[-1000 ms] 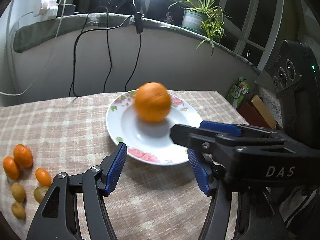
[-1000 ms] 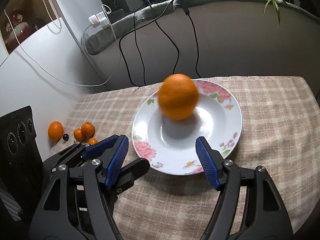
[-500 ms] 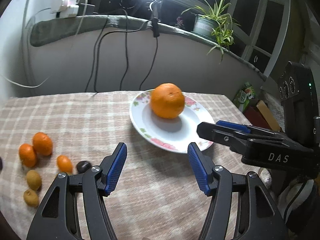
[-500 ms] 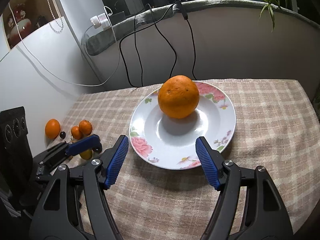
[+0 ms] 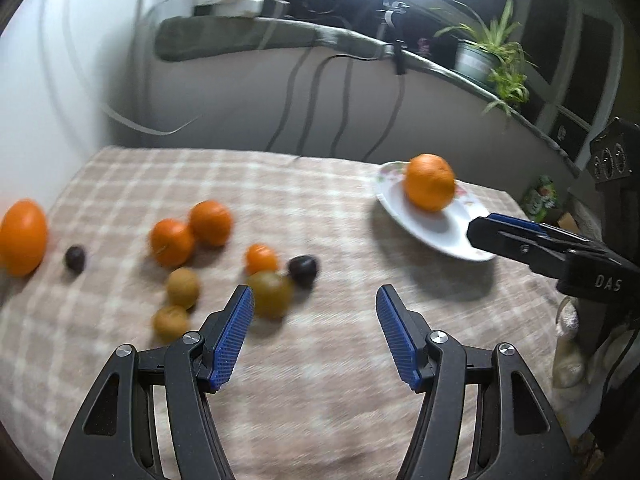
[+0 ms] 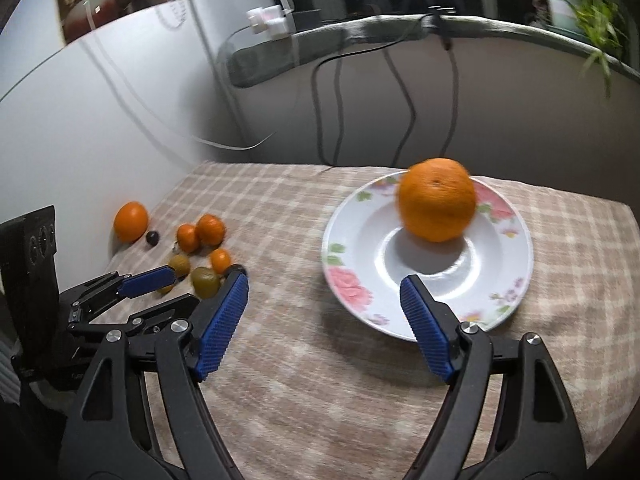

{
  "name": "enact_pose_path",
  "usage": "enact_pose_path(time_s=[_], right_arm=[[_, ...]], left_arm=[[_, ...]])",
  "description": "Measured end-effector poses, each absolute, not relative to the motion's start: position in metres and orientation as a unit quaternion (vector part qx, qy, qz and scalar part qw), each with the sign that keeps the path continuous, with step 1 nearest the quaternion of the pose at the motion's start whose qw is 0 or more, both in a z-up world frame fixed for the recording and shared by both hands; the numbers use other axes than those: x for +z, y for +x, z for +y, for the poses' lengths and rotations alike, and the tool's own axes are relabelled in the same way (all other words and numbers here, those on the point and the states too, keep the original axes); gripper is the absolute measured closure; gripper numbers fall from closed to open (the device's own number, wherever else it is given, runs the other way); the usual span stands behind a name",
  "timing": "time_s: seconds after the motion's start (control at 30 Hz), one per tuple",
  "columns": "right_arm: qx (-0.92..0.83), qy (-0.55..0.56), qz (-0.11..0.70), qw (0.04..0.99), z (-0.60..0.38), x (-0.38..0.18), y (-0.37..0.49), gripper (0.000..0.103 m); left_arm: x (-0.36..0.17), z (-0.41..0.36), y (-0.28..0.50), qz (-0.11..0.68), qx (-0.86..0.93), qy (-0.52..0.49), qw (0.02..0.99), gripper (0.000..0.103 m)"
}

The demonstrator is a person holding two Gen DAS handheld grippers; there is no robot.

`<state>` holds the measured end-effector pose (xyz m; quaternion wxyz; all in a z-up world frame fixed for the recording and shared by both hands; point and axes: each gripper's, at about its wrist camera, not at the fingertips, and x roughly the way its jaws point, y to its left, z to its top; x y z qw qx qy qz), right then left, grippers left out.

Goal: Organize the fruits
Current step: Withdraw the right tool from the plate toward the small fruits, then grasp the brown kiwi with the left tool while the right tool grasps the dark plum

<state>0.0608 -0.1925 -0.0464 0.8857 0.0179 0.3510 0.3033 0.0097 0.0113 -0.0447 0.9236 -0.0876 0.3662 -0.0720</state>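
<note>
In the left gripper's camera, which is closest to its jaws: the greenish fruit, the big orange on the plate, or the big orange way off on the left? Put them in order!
1. Greenish fruit, right beside the left jaw of the left gripper.
2. Big orange on the plate, farther back to the right.
3. Big orange at the table's left edge, farthest out, though only a bit more than the plate one.

Orange (image 6: 437, 205) on floral plate (image 6: 348, 284); right tool (image 6: 324, 322) spread, empty

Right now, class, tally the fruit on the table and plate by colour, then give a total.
Orange: 5, one on the plate, four on the cloth.
Yellow-green: 3.
Dark purple: 2.
Total: 10.
</note>
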Motion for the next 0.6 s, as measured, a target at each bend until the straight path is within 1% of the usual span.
enact_pose_path(time_s=[0.27, 0.33, 0.4, 0.47, 0.53, 0.6], right_arm=[[0.344, -0.014, 0.359, 0.868, -0.158, -0.056, 0.057, 0.022], [0.356, -0.017, 0.366, 0.860, -0.150, -0.059, 0.059, 0.023], [0.364, -0.022, 0.371, 0.854, -0.141, -0.062, 0.061, 0.029], [0.372, -0.025, 0.379, 0.847, -0.134, -0.065, 0.064, 0.042], [0.378, -0.023, 0.391, 0.839, -0.127, -0.070, 0.070, 0.048], [0.383, -0.022, 0.399, 0.833, -0.120, -0.075, 0.074, 0.050]], left_arm=[[-0.052, 0.031, 0.001, 0.367, -0.056, -0.098, 0.923, 0.040], [-0.053, 0.029, 0.003, 0.368, -0.059, -0.093, 0.923, 0.045], [-0.055, 0.026, 0.006, 0.371, -0.066, -0.089, 0.922, 0.051], [-0.057, 0.024, 0.010, 0.374, -0.071, -0.086, 0.921, 0.055], [-0.060, 0.023, 0.013, 0.379, -0.074, -0.083, 0.919, 0.056], [-0.063, 0.022, 0.017, 0.383, -0.074, -0.079, 0.917, 0.058]])
